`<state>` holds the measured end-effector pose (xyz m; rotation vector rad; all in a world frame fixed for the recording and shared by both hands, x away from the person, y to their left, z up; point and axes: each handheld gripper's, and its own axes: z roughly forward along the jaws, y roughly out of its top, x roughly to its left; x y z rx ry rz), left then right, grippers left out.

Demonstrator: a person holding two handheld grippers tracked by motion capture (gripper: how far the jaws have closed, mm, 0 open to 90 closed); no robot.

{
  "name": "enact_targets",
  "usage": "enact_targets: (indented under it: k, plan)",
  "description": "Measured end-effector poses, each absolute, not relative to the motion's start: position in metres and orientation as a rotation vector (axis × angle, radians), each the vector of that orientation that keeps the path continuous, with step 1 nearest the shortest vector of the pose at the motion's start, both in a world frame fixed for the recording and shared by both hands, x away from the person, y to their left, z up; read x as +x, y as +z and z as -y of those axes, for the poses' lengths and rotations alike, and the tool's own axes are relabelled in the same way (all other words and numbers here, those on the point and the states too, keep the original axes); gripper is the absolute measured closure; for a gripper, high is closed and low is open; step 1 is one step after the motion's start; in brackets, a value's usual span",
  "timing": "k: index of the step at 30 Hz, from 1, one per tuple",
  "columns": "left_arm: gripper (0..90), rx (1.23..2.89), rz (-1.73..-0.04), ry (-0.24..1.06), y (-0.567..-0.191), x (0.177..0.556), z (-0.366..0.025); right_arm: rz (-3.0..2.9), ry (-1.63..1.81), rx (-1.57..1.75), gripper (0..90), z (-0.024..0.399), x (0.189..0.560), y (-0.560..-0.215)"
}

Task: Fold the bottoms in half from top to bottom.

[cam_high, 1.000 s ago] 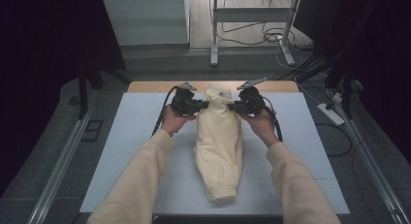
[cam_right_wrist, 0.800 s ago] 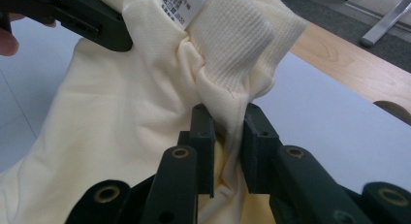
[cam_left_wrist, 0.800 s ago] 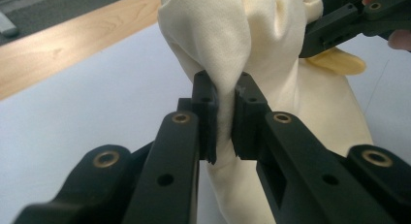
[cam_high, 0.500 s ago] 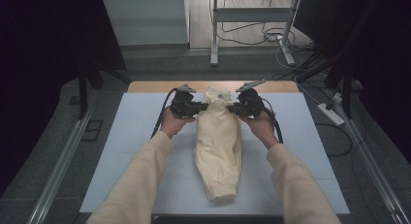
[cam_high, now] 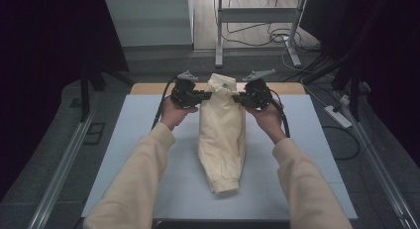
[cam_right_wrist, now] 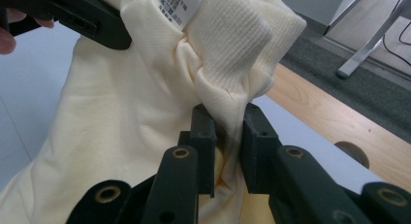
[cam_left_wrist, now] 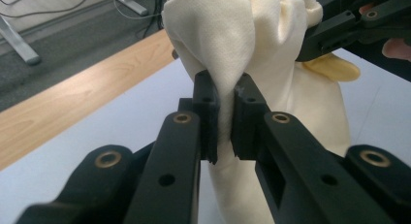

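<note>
A cream sweatshirt lies folded lengthways down the middle of the white table, its cuffed end nearest me. Its far end, with the ribbed collar and a white label, is lifted off the table. My left gripper is shut on the cloth at the left of the collar; in the left gripper view the fabric is pinched between the two black pads. My right gripper is shut on the collar's right side, where ribbed cloth bunches above the jaws. The two grippers face each other.
A bare wooden strip runs along the table's far edge. Beyond it stand metal table legs and loose cables on the floor. A power strip lies on the floor at the right. Metal rails flank the table.
Both hands have risen a little, lifting the collar end of the sweatshirt higher off the table. The grips are unchanged.
</note>
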<state>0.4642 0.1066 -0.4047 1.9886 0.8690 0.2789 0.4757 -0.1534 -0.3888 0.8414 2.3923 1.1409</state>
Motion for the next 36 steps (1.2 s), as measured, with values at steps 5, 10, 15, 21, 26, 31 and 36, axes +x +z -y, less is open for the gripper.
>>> enact_targets:
  k: [5,10,15,21,26,31,36]
  plan:
    - [82.7,1.996,-0.88,0.276,-0.412,0.465,-0.104,-2.401,1.117,0.855,77.4,0.153,0.475,-0.398]
    - [83.0,1.991,-0.879,0.29,-0.405,0.472,-0.106,-2.386,1.107,0.845,77.8,0.152,0.481,-0.396]
    - [83.0,1.983,-0.871,0.339,-0.384,0.484,-0.108,-2.342,1.13,0.845,78.0,0.15,0.493,-0.381]
    - [83.0,1.965,-0.846,0.393,-0.368,0.483,-0.109,-2.284,1.156,0.809,78.0,0.148,0.495,-0.359]
    - [83.0,1.971,-0.848,0.371,-0.376,0.481,-0.109,-2.302,1.146,0.816,78.0,0.149,0.492,-0.365]
    - [82.9,1.985,-0.844,0.355,-0.384,0.479,-0.107,-2.316,1.129,0.824,78.0,0.15,0.488,-0.374]
    - [82.9,1.991,-0.847,0.343,-0.391,0.478,-0.106,-2.329,1.127,0.837,78.0,0.152,0.488,-0.382]
